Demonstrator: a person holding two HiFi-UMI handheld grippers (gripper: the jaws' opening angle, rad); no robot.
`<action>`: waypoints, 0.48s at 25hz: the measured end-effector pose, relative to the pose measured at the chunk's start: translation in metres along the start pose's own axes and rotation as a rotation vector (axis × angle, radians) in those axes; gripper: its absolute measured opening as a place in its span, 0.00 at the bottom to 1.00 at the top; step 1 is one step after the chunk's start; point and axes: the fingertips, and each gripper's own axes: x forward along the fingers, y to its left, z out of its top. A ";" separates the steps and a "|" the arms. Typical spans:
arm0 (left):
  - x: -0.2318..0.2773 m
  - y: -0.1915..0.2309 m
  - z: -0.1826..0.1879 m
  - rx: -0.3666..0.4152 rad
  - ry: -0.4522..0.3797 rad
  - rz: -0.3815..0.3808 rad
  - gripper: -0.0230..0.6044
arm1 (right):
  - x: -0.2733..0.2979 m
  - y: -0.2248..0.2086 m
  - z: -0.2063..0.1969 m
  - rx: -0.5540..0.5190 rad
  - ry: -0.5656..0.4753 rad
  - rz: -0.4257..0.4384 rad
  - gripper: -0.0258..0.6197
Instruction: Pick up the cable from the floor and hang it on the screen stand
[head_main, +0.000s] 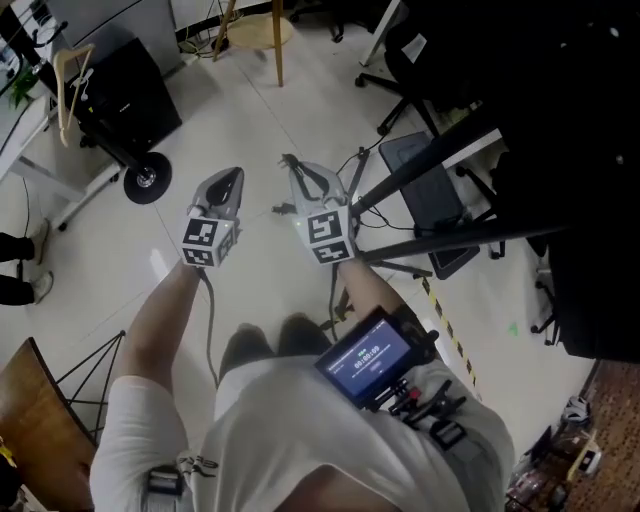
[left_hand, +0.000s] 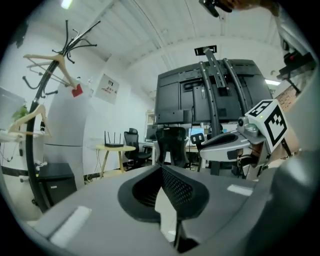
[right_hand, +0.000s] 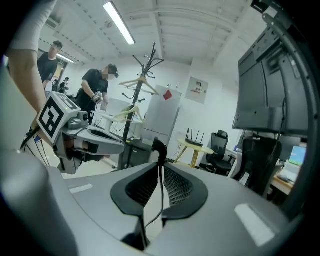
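The right gripper (right_hand: 161, 167) pinches its jaws narrowly on the thin black cable (right_hand: 159, 150), whose plug sticks up above the tips, just left of the screen stand (head_main: 425, 168). The left gripper (left_hand: 161, 172), jaws together and empty, is farther left of the stand.

grippers 2: left gripper (head_main: 232, 178), right gripper (head_main: 295, 170) | cable (right_hand: 159, 148) 1 | screen stand (left_hand: 215, 87) 1 | coat rack (right_hand: 150, 65) 1 | hangers (left_hand: 52, 62) 2 | round table (left_hand: 115, 147) 1 | router (left_hand: 113, 138) 1 | people (right_hand: 95, 87) 2

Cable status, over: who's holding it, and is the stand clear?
Right gripper shut on cable, plug end up. Left gripper shut, empty. Screen stand close right, nothing in the way.
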 end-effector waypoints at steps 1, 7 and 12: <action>0.000 -0.002 0.024 -0.003 -0.005 -0.003 0.04 | -0.009 -0.010 0.025 -0.003 -0.017 -0.012 0.12; -0.006 -0.026 0.155 0.023 -0.088 -0.037 0.04 | -0.065 -0.057 0.152 -0.013 -0.097 -0.069 0.12; -0.016 -0.064 0.243 0.070 -0.173 -0.071 0.04 | -0.122 -0.089 0.224 -0.026 -0.163 -0.124 0.12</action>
